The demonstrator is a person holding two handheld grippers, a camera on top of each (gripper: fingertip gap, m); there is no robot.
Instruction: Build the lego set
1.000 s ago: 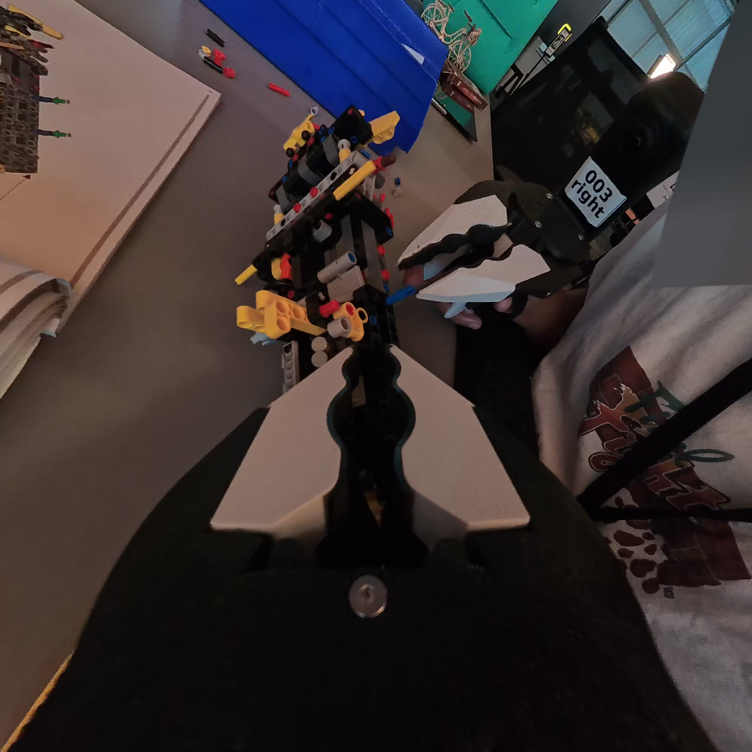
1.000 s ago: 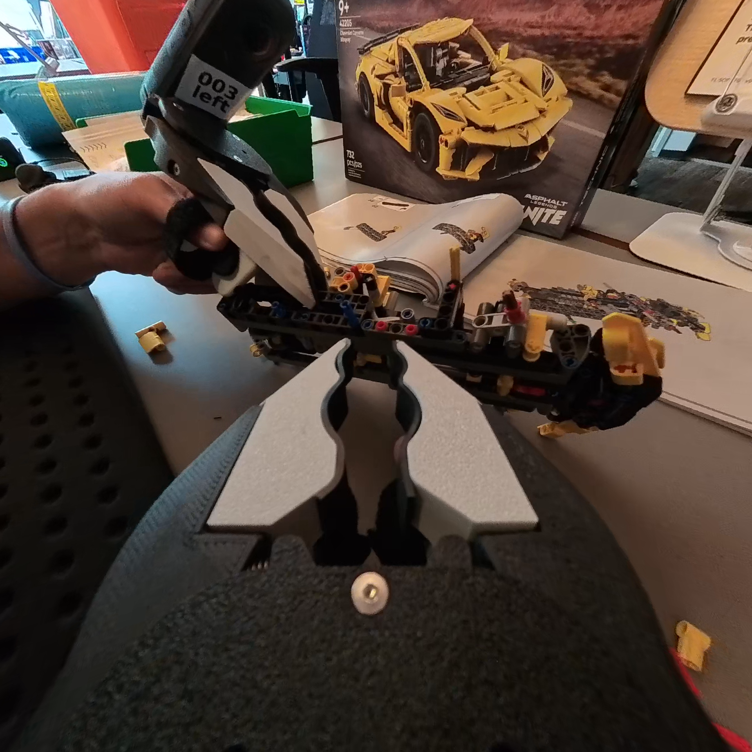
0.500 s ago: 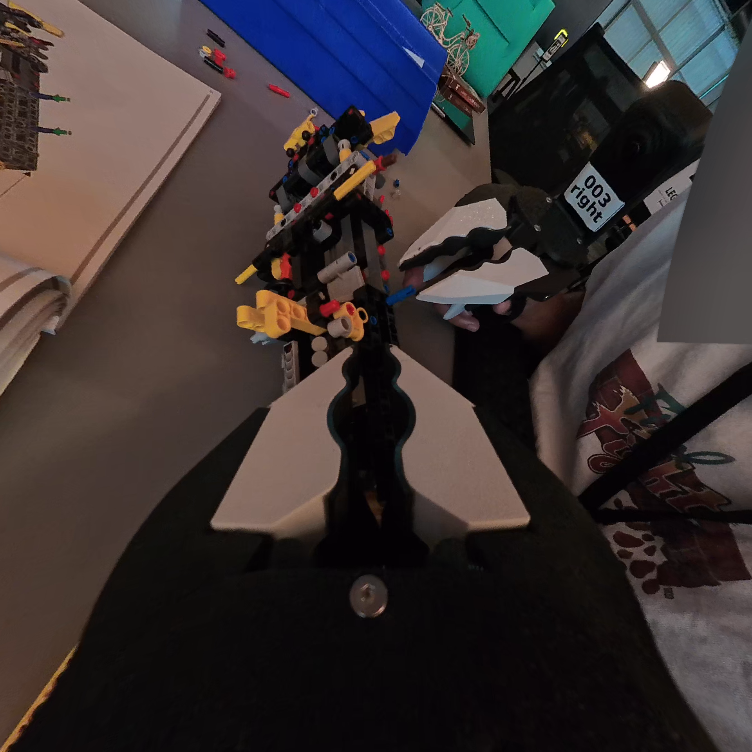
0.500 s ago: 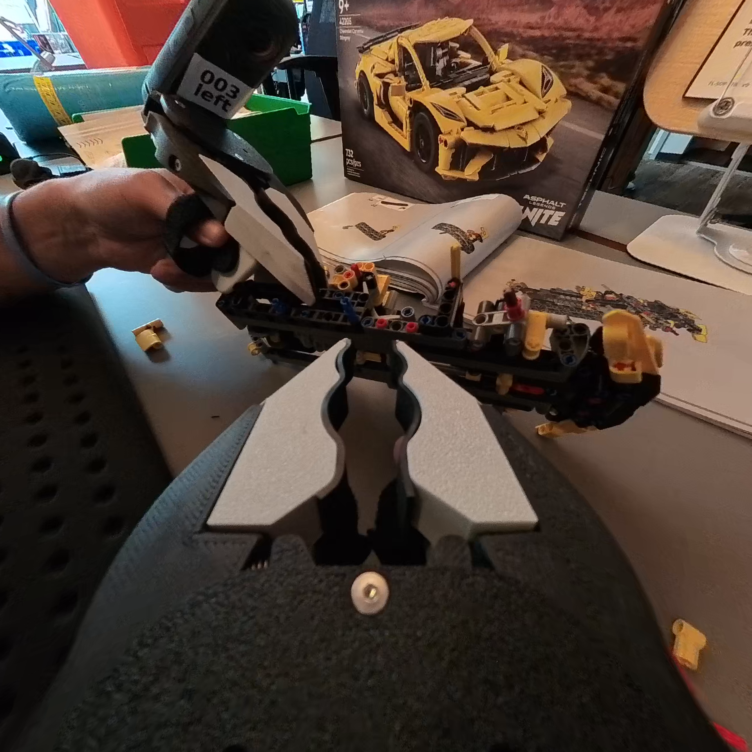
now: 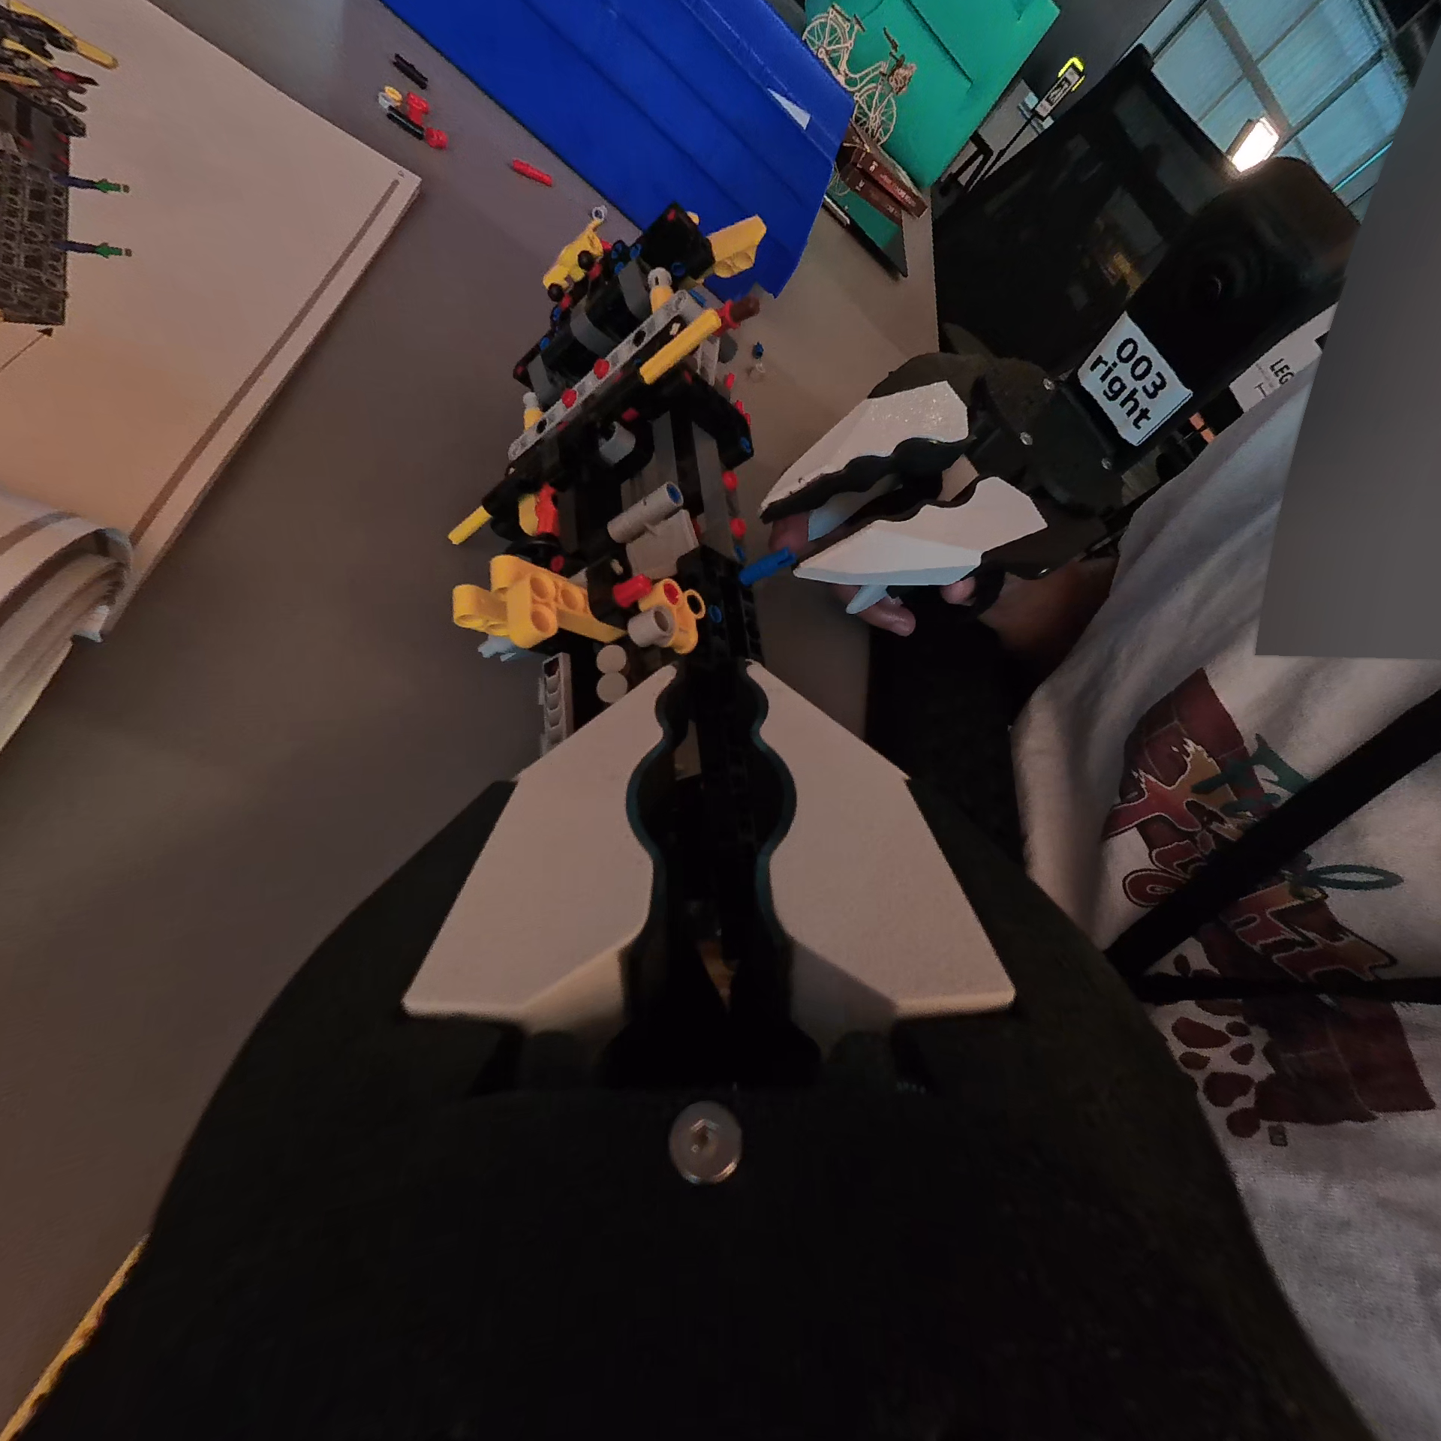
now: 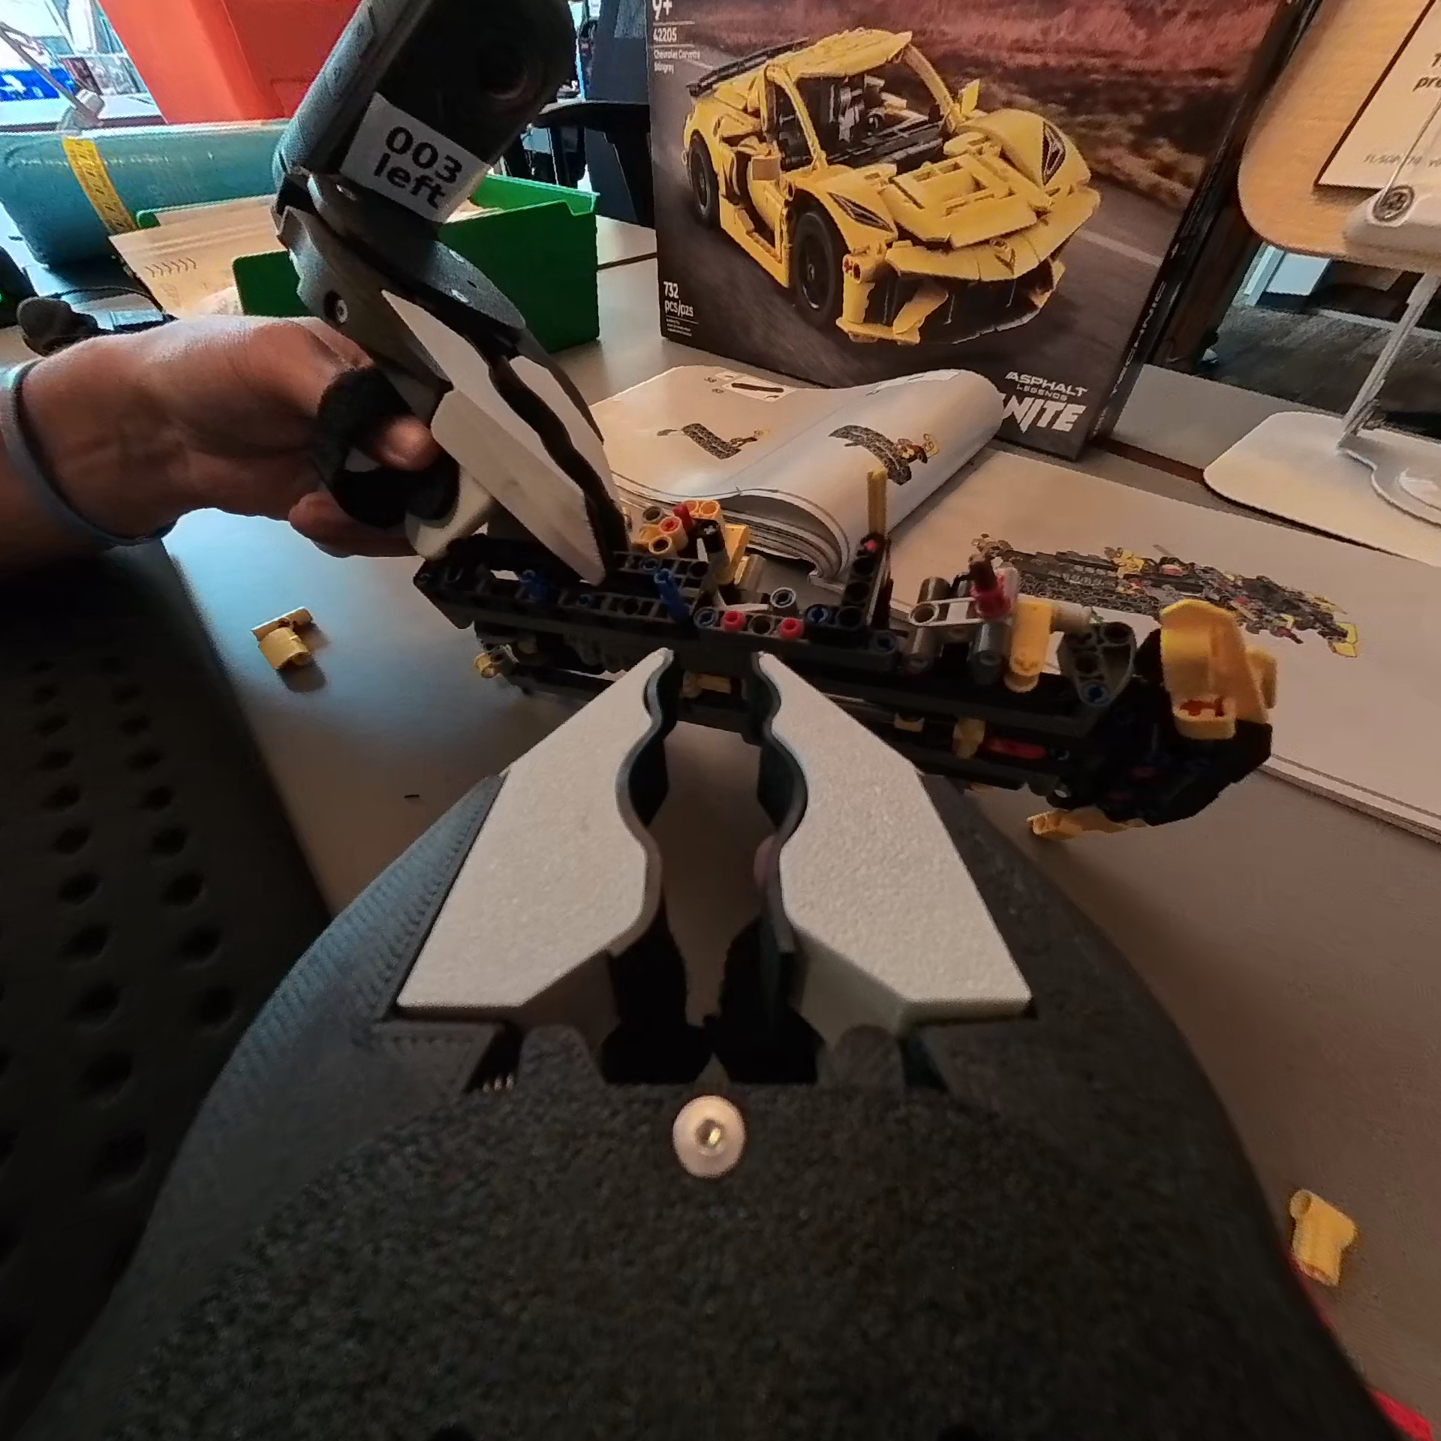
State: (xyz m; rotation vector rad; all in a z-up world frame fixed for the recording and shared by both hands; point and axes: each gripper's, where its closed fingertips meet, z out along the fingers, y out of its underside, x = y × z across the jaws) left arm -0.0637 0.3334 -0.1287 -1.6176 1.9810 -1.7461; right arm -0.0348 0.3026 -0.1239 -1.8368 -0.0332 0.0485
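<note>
The long black lego chassis (image 5: 624, 437) with yellow, red and grey parts is held above the table. My left gripper (image 5: 709, 678) is shut on its near end. In the right wrist view the chassis (image 6: 858, 624) lies crosswise, with the left gripper (image 6: 608, 546) clamped on top. My right gripper (image 6: 713, 663) has its tips at the chassis's side, jaws a narrow gap apart with a black part between them. It also shows in the left wrist view (image 5: 780, 542). A blue pin (image 5: 768, 563) sticks out of the chassis at one fingertip. I cannot tell if anything is pinched.
The set's box (image 6: 897, 195), an open instruction booklet (image 6: 780, 460) and a green bin (image 6: 530, 265) stand behind. Loose yellow pieces (image 6: 285, 628) (image 6: 1322, 1240) lie on the table. A blue bin (image 5: 624, 101) and loose pins (image 5: 413, 109) are farther off. The person's shirt (image 5: 1248, 858) is close. Across from one pair of fingers to the other is roughly 5 centimeters.
</note>
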